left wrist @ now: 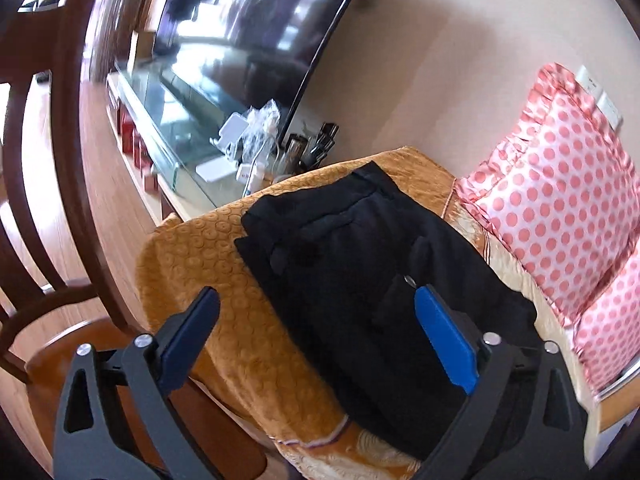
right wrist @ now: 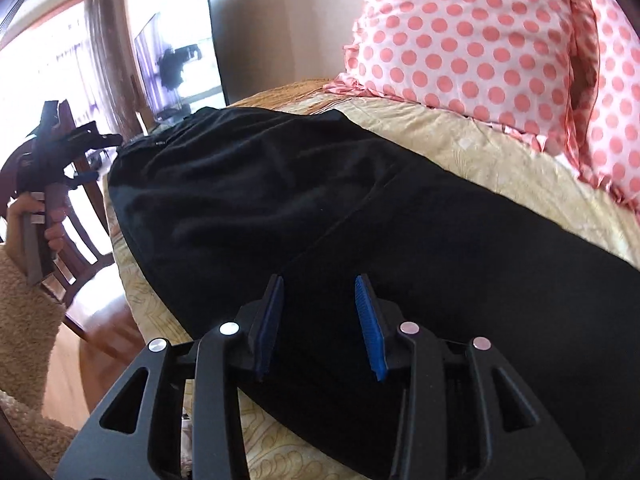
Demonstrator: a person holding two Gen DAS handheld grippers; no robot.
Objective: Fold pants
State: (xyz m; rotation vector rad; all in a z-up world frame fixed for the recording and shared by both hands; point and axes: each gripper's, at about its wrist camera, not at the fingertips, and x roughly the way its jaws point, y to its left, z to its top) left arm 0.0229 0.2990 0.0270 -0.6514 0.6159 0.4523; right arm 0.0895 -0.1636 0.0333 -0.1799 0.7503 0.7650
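Black pants (left wrist: pixel 360 264) lie flat on a bed with an orange-gold patterned cover (left wrist: pixel 208 256); the waistband end is toward the far edge. My left gripper (left wrist: pixel 316 300) is wide open and empty, held above the pants' near left edge. In the right wrist view the pants (right wrist: pixel 320 200) fill the middle of the bed. My right gripper (right wrist: pixel 320 292) is open and empty, just above the black cloth. The left gripper (right wrist: pixel 64 148) also shows there, held up in a hand at the far left, off the bed.
Pink polka-dot pillows (left wrist: pixel 560 200) (right wrist: pixel 480 40) lie along the bed's right side. A wooden chair (left wrist: pixel 60 240) stands left of the bed. A TV (left wrist: pixel 248 32) on a glass-topped stand (left wrist: pixel 168 120) with small items is beyond the bed.
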